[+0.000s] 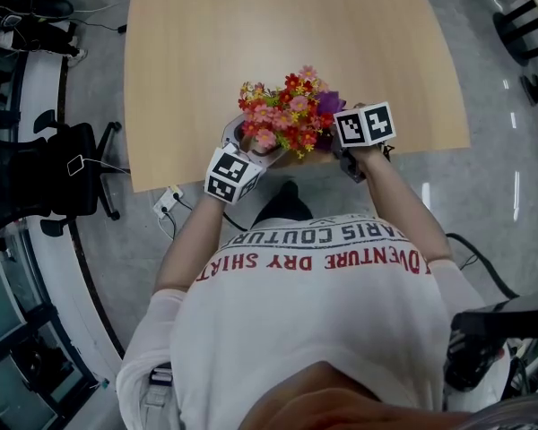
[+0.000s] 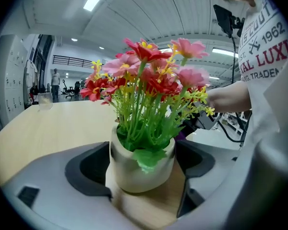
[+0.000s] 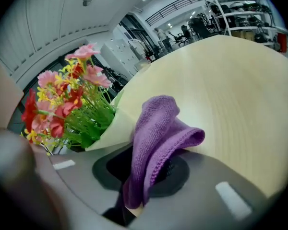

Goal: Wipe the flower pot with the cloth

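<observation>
Left claw [image 2: 144,163] grips the flower pot [image 2: 129,174] at the worktop's [image 1: 278,34] near edge; right claw [image 3: 144,171] clenches the purple cloth [image 3: 156,128] beside the blooms [image 1: 287,115]. Next, I reckon: cloth onto the pot's wall.

From overhead, the red, pink and yellow artificial flowers [image 1: 285,115] hide the cream round pot [image 2: 134,169] beneath them and most of the purple knitted cloth [image 1: 330,104] beside them.
</observation>
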Demonstrator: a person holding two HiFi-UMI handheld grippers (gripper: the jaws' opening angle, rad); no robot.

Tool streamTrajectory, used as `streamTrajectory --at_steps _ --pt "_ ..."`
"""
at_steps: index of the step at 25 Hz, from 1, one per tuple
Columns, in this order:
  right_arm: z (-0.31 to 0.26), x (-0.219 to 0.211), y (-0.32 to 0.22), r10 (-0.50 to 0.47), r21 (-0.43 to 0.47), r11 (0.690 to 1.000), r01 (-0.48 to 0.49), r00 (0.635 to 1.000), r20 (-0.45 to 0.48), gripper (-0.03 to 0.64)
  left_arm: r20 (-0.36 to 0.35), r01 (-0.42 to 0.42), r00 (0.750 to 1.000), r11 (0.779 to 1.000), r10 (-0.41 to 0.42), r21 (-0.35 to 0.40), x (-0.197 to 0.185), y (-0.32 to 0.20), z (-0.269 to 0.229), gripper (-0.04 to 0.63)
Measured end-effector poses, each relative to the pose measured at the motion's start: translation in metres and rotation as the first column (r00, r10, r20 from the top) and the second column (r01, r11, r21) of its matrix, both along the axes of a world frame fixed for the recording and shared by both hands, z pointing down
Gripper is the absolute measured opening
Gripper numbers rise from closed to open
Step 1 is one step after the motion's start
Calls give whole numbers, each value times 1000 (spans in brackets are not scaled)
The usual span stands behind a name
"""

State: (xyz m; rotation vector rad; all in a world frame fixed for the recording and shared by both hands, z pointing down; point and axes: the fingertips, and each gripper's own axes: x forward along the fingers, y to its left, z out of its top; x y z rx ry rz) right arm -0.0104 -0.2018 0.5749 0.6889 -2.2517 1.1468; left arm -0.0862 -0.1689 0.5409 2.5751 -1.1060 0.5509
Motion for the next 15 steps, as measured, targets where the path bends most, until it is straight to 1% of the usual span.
streamTrajectory --at_steps 1,3,5,8,12,15 --pt "-4 2 -1 17 9 1000 -17 1000 15 48 6 4 1000 1000 -4 -2 -2 0 1 425" --pt "-14 8 1 42 31 999 -44 998 51 48 8 41 999 999 -40 -7 -8 2 2 425" --pt "-23 16 8 57 47 997 -61 994 88 48 -5 103 995 995 -103 -7 -11 6 2 426" --pt "-39 31 24 73 58 995 -81 988 134 48 -19 203 979 979 -203 6 -10 12 -2 427" --pt "-58 48 59 89 69 992 -104 977 192 48 -17 312 950 950 -312 -2 -2 30 -4 428" --pt "-65 63 88 80 77 992 -98 973 214 48 2 416 909 909 -416 1 -1 37 -1 428"
